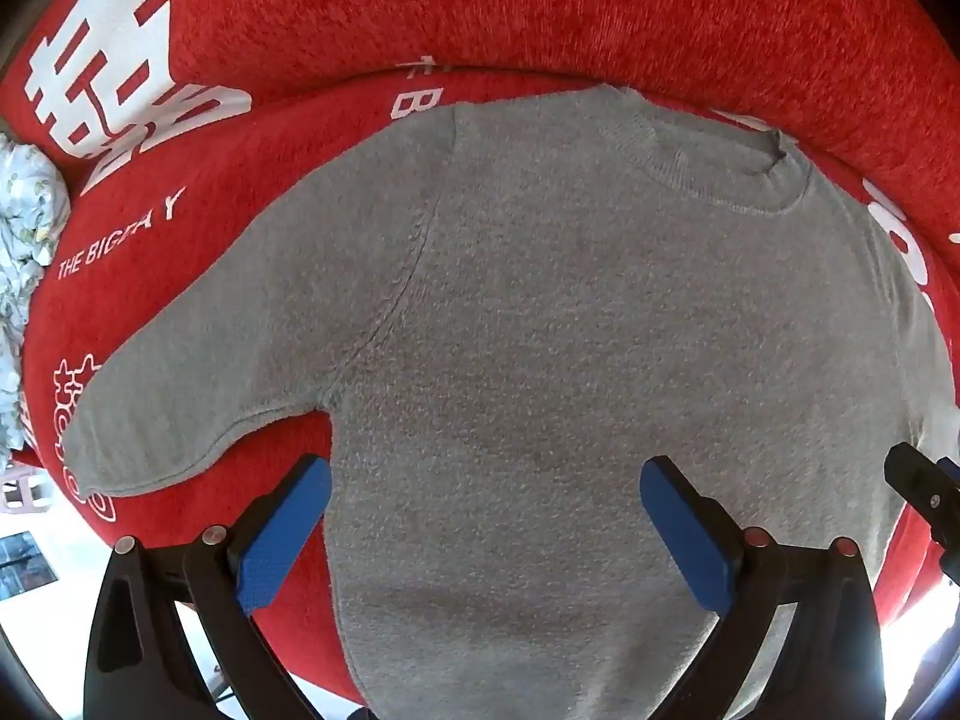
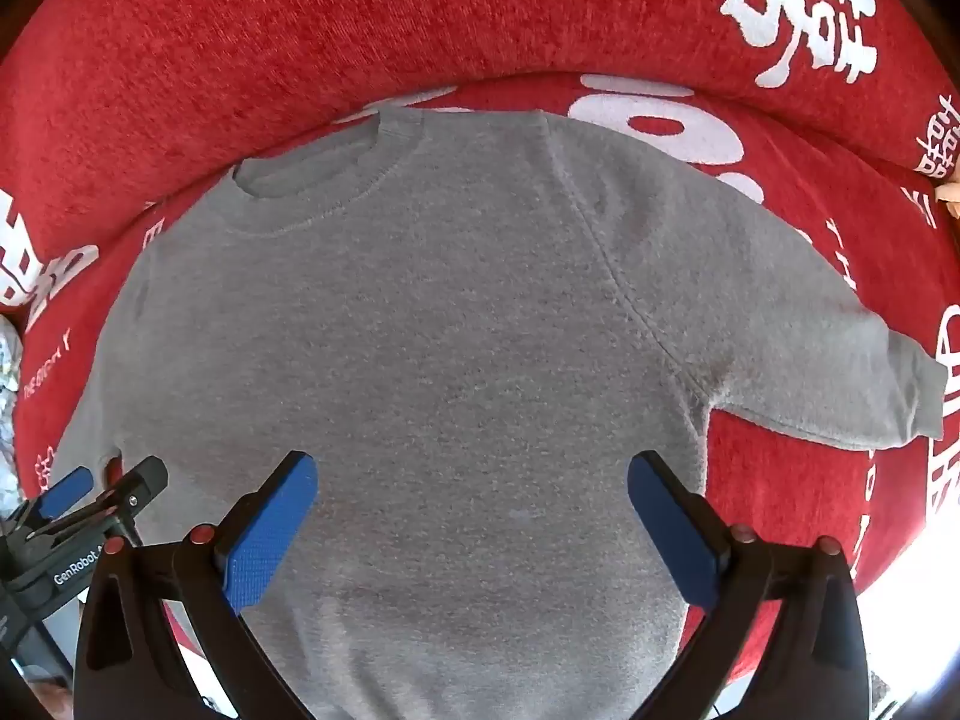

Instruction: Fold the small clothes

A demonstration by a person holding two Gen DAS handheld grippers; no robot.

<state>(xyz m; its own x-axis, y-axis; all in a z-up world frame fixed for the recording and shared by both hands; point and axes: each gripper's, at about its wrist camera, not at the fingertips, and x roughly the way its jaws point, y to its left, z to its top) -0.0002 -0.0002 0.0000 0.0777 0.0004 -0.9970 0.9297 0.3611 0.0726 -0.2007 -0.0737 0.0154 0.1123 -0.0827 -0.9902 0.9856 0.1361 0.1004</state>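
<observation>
Here, the left wrist view alone shows the grey sweater's left-hand sleeve and a crumpled floral cloth; the left claw gapes empty above the sweater's lower body. The right wrist view shows the other sleeve on the red cover; the right claw hangs wide apart, empty, over the sweater.
</observation>
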